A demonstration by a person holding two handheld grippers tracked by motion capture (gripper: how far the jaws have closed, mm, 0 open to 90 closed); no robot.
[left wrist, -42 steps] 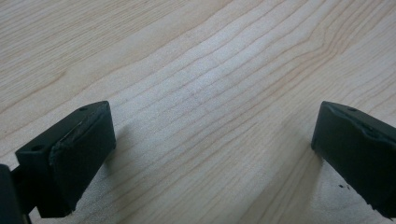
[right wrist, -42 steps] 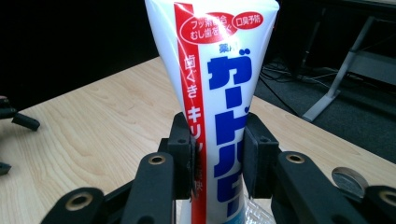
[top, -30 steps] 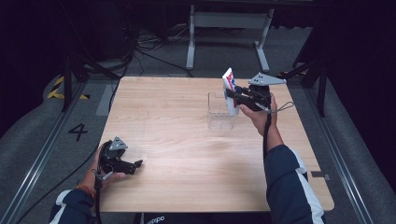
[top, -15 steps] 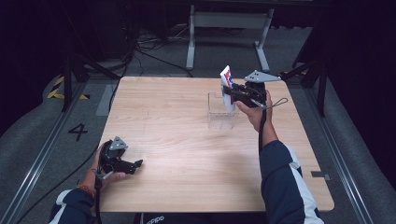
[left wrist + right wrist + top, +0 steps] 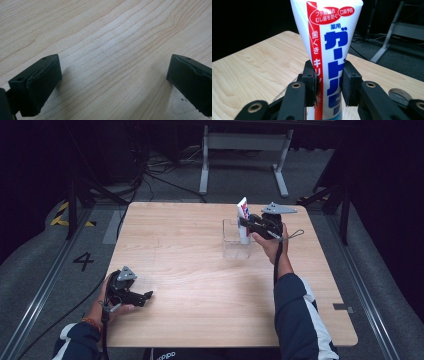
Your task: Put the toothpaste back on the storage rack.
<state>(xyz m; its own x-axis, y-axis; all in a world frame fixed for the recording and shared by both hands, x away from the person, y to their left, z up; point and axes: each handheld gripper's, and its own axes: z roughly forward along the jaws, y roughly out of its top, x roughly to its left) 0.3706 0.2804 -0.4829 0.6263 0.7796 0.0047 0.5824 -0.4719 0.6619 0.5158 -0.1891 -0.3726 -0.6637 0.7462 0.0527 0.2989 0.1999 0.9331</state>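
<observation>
The toothpaste tube point(image 5: 329, 50) stands upright between the jaws of my right gripper point(image 5: 328, 82), white with a red stripe and blue lettering, and the pads are clamped on its two sides about halfway down its length. Seen from the high view, the tube point(image 5: 243, 217) has its lower end down inside the clear plastic box point(image 5: 235, 242), which sits on the wooden table point(image 5: 200, 270) toward the far right part of the top; the flat end of the tube sticks up above the box's rim. My right gripper point(image 5: 248, 223) reaches the tube from the right side of the box, with my hand just behind it and the cable hanging down along my forearm. Well apart from the box, near the table's near left corner, my left gripper point(image 5: 145, 296) rests low over the wood. In the left gripper view its two black jaws stand wide apart with bare wood grain point(image 5: 112, 55) between them, gripping nothing.
</observation>
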